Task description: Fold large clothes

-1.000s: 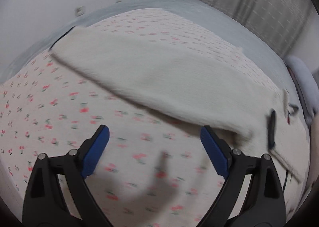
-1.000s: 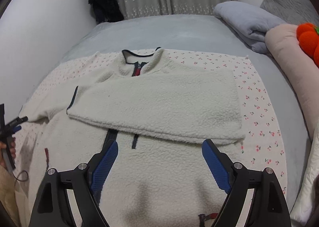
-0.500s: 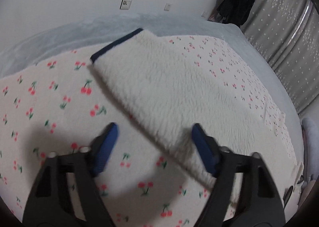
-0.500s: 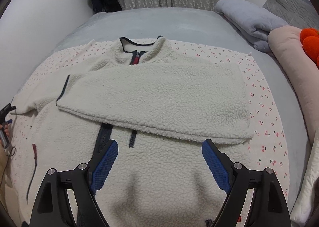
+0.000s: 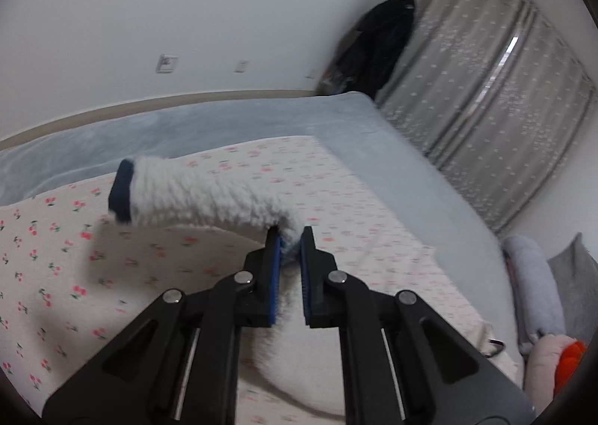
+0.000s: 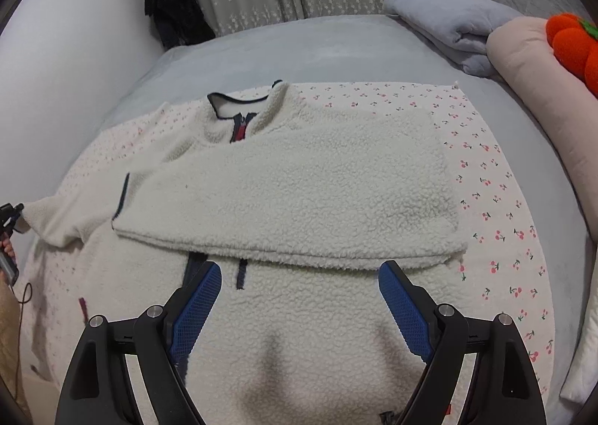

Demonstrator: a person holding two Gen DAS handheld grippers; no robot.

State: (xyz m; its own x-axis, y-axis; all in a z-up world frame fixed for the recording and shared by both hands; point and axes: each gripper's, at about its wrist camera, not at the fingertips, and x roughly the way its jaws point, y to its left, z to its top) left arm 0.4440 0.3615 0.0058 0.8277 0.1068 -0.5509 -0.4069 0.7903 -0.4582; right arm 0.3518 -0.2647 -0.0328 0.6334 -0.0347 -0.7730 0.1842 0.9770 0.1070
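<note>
A cream fleece jacket with a navy collar lies face up on a cherry-print sheet. One sleeve is folded across its chest. My left gripper is shut on the other sleeve, which is raised off the sheet, its navy cuff sticking out to the left. In the right wrist view that gripper shows at the far left edge, pinching the sleeve. My right gripper hovers open over the jacket's lower body with nothing between its fingers.
A folded grey blanket, a pink pillow and an orange plush sit at the bed's far right. A dark garment hangs by the curtains. The wall runs along the bed's left side. A person's hand shows at the left edge.
My left gripper closed from wide open onto the sleeve and lifted it off the sheet. The right gripper stayed open and shifted only slightly over the jacket.
</note>
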